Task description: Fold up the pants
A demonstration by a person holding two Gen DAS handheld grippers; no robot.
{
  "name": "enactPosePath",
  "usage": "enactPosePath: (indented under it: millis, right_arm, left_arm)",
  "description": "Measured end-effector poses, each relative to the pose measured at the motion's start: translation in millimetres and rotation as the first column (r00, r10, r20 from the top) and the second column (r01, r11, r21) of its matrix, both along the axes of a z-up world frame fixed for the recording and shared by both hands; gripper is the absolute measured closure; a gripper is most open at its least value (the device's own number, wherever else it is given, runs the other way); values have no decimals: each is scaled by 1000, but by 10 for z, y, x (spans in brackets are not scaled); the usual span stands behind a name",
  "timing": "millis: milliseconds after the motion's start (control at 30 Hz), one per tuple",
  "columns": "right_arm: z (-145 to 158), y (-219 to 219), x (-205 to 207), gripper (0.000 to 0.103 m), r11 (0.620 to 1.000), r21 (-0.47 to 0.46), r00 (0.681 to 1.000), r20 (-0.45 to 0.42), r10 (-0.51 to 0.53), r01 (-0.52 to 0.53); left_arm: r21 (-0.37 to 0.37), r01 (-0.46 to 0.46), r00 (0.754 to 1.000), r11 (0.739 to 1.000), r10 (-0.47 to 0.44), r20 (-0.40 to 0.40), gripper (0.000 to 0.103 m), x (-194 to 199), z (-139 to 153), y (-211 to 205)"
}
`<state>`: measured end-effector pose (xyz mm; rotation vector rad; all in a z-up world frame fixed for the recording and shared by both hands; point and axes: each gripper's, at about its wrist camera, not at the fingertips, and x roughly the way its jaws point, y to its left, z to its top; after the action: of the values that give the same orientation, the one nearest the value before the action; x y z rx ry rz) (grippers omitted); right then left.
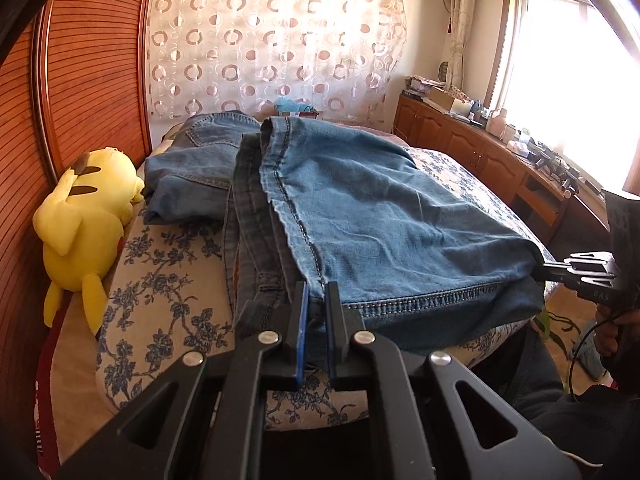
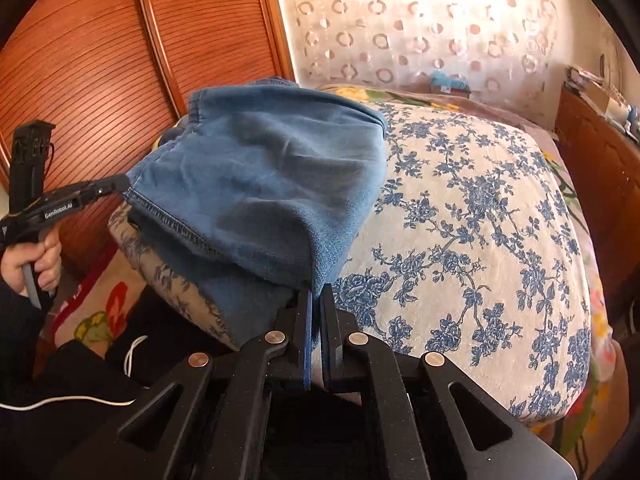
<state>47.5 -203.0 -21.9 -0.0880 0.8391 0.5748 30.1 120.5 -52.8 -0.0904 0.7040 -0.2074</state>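
Both grippers are clamped on denim. My left gripper (image 1: 316,300) is closed on the hem edge of the jeans (image 1: 360,208) at the near edge of the bed (image 1: 160,280); my right gripper (image 2: 316,300) is closed on the other near corner of the same cloth, also at the bed's near edge.

Progress, as I read it: mid-fold. The jeans lie across the head-end half of the bed, leg section doubled over and stretched between the two grippers, with part of it drooping over the near edge. The waist and pocket part sits farther back towards the headboard (image 1: 80,80). Left to do: carry the held edge over towards the waist, lay it flat, release, probably one more fold. Not tidy yet: a darker strip of denim sticks out beside the left seam.

View differences:
- Left wrist view shows the pocket end, the dark strip, a yellow plush toy (image 1: 88,208) at the bed's left edge, and the right gripper (image 1: 576,272) pinching the far corner.
- Right wrist view shows none of that, but shows the bare floral bedspread (image 2: 480,220) to the right, and my left hand (image 2: 36,264) on the left gripper's handle.
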Motion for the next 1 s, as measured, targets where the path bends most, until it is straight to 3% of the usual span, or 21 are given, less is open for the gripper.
enactPosePath:
  millis: [467, 533, 633, 800, 933, 1000]
  right_arm:
    - [320, -103, 125, 100, 998, -5, 993, 108, -54, 55]
    - [356, -87, 170, 98, 998, -9, 991, 123, -54, 56]
    - [389, -36, 285, 95, 999, -4, 989, 137, -48, 49]
    - [377, 89, 444, 89, 1000, -3, 987, 159, -27, 28]
    - [331, 159, 582, 82, 1000, -12, 985, 172, -22, 24]
    - [306, 170, 675, 79, 1000, -1, 986, 168, -18, 19]
  left_arm:
    - [22, -14, 1000, 1000, 14, 13, 94, -10, 129, -26]
    - [29, -23, 1000, 999, 23, 21, 80, 9, 173, -1]
    - [39, -31, 999, 999, 30, 31, 68, 76, 213, 31]
    - [44, -41, 999, 998, 39, 32, 57, 221, 252, 6]
    - [56, -9, 999, 998, 7, 36, 40, 387, 245, -65]
    - [65, -5, 999, 998, 3, 37, 39, 468, 240, -106]
